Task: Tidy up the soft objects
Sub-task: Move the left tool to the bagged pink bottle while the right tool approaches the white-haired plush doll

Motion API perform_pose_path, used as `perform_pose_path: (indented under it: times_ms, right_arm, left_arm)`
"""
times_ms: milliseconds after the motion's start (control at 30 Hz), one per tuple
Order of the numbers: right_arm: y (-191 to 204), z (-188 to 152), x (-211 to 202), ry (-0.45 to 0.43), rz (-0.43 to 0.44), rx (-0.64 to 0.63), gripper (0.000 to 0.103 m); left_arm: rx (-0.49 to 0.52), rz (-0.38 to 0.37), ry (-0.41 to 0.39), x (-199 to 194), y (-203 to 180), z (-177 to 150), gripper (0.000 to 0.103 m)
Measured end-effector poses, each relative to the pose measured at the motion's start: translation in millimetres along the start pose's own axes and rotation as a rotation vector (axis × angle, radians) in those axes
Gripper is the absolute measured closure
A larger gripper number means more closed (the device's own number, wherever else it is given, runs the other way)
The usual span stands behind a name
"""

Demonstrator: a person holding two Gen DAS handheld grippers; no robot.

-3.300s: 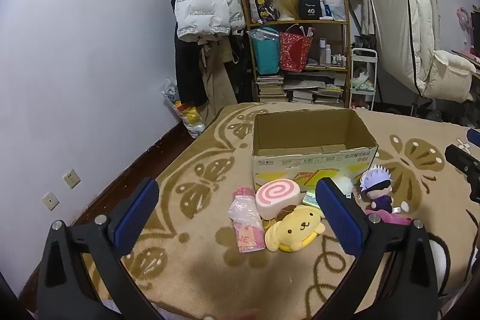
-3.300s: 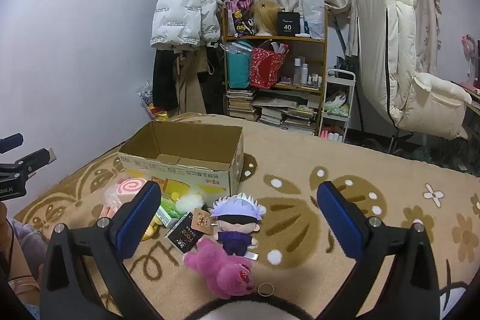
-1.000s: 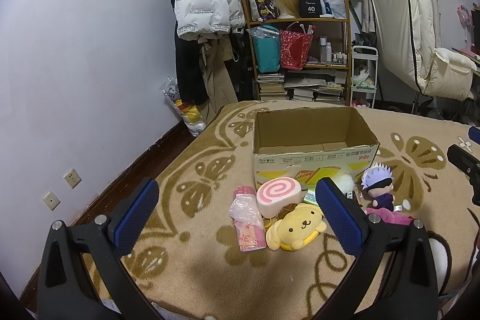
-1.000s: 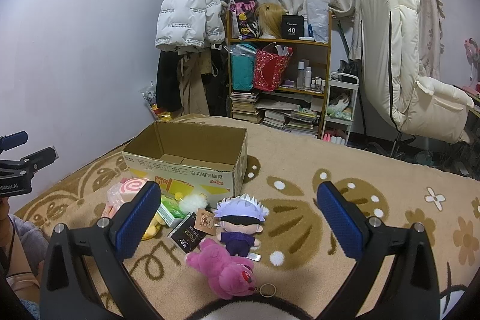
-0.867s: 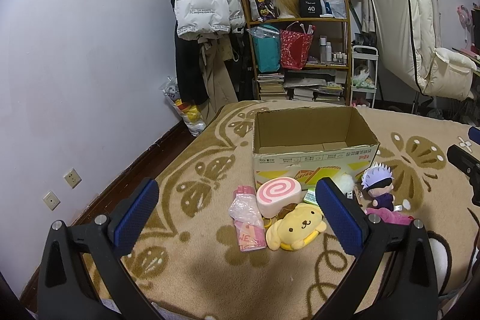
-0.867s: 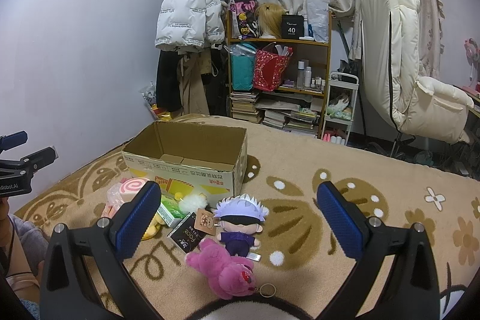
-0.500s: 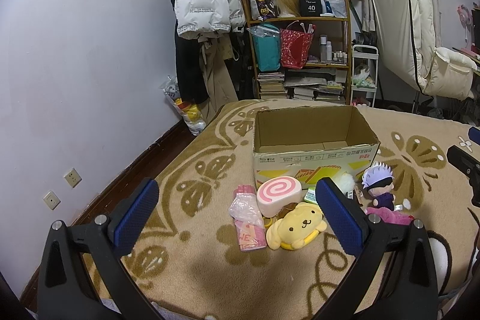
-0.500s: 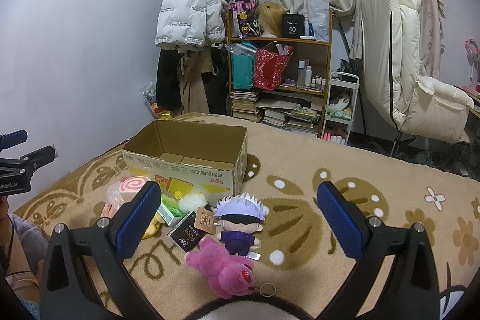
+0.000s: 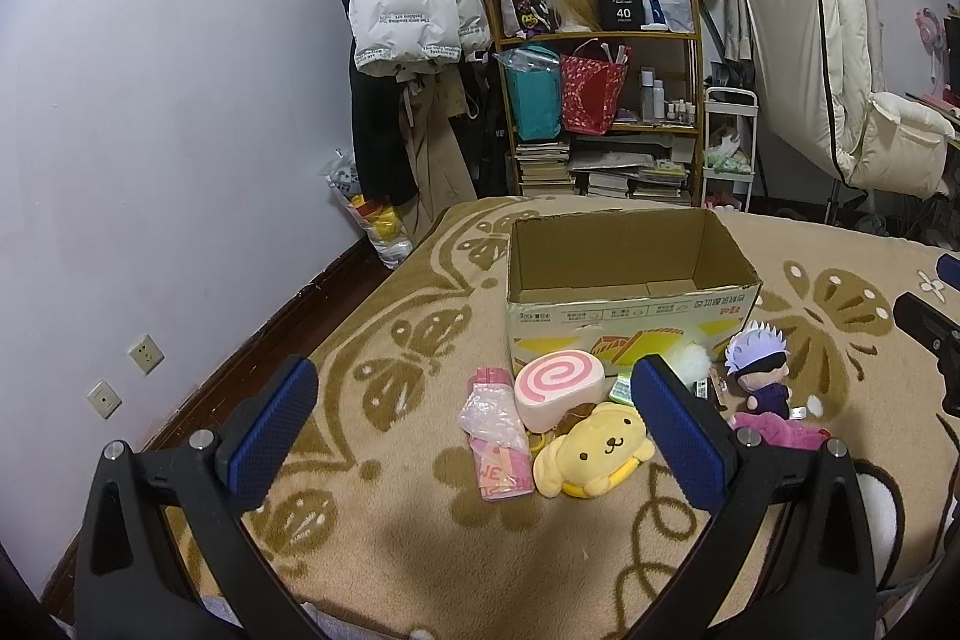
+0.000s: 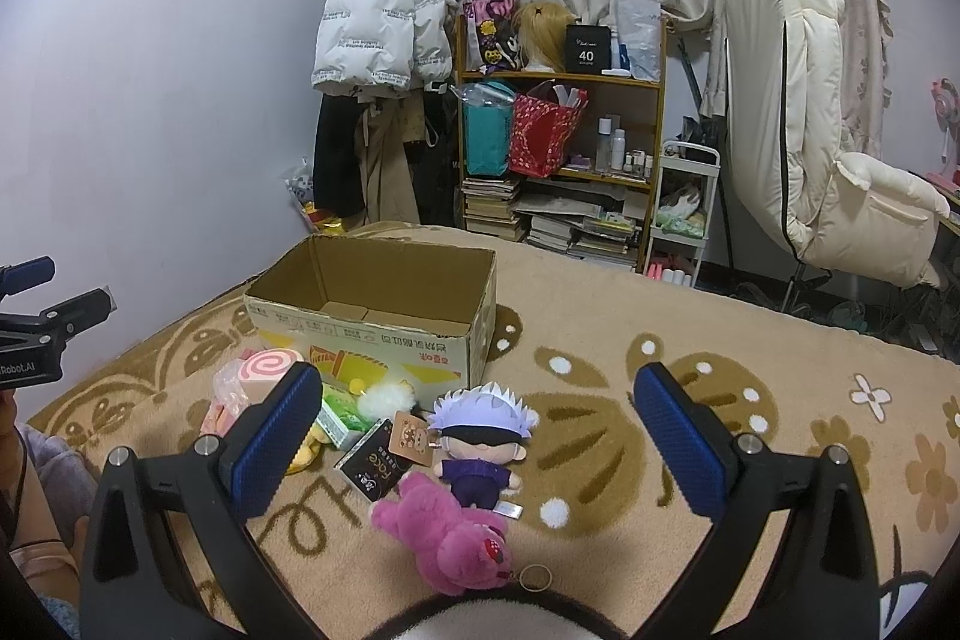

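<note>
Cardboard box (image 9: pixel 630 316), toys, grippers unchanged.

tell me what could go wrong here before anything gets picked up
The yellow dog plush lies against the pink swirl-roll cushion, so the open left tongs might catch both. The pink bear plush touches the white-haired doll; the open right tongs could drag it. The open cardboard box looks light and may slide.

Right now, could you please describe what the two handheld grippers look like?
Both the left gripper and right gripper have matte black angular frames with silver screws. Their fingers carry textured blue rubber pads. White lettering ending "Robot.AI" marks the left one's body.
</note>
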State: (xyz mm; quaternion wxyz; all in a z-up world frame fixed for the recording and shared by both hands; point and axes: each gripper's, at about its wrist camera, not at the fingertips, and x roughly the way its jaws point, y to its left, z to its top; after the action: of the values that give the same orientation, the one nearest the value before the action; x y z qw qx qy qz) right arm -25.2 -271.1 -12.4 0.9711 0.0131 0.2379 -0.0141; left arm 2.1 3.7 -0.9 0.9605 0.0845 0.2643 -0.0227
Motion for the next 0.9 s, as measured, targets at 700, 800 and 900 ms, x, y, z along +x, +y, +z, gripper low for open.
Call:
perform_pose_path:
  times_ms: [700,800,900]
  right_arm:
    - [1,-2,17,0.034,-0.004,-0.007,0.0]
    - [-1,4,22,0.04,0.002,0.011,0.0]
    - [-4,9,29,0.048,0.001,0.014,0.0]
  left_arm:
    - [0.037,0.029,0.151,35,1,-22,0.0]
    - [0.051,0.03,0.176,47,-5,-9,0.0]
    - [0.064,0.034,0.201,61,-7,3,0.0]
